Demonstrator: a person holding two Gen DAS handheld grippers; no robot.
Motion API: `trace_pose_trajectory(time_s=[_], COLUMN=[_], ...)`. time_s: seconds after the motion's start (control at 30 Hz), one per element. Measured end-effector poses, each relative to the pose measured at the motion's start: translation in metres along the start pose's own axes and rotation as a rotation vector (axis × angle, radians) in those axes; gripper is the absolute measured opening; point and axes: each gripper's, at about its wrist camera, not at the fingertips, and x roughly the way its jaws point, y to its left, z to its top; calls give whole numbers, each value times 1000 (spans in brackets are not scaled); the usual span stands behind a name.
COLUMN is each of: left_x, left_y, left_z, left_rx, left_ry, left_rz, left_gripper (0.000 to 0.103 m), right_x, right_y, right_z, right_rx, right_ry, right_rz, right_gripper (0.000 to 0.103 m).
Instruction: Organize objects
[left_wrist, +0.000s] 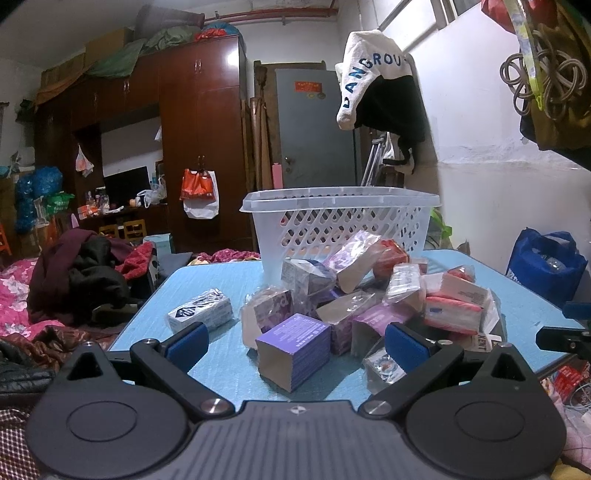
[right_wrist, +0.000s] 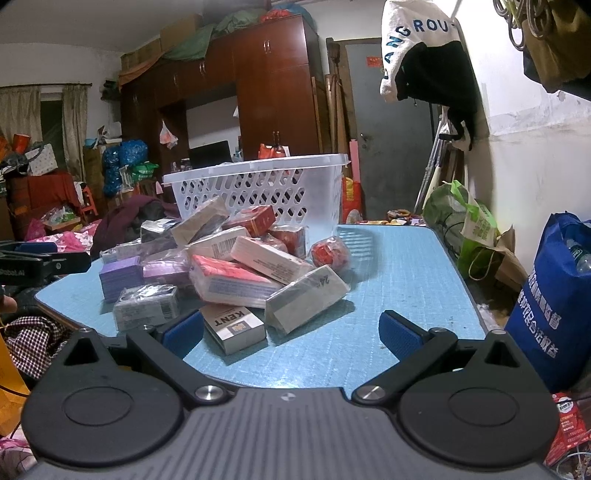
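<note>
A heap of several small wrapped boxes lies on the blue table (left_wrist: 221, 376), in front of a white perforated basket (left_wrist: 343, 218) at the table's far end. Nearest my left gripper (left_wrist: 295, 345) is a purple box (left_wrist: 293, 349), sitting between its wide-open blue pads without touching them. In the right wrist view the same heap shows a silver KENT pack (right_wrist: 234, 326) and a grey wrapped box (right_wrist: 306, 297) just ahead of my right gripper (right_wrist: 293, 332), which is open and holds nothing. The basket (right_wrist: 258, 188) stands behind the pile.
A blue shopping bag (right_wrist: 546, 306) stands on the floor right of the table, with a green bag (right_wrist: 461, 218) behind it. Clothes hang from the wall above the right side. A bed with piled clothing (left_wrist: 77, 280) lies left of the table. Bare table surface (right_wrist: 399, 266) shows right of the heap.
</note>
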Motion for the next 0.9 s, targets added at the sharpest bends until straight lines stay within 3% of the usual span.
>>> trace_pose_trajectory(time_s=[0.9], left_x=[1], left_y=[-8], left_z=[-4], left_rx=[24], left_ry=[12], left_rz=[-24], left_gripper=[103], right_x=[-3], right_y=[-2], right_z=[0], right_rx=[0], right_ry=[-6], right_rz=[4], right_gripper=[103])
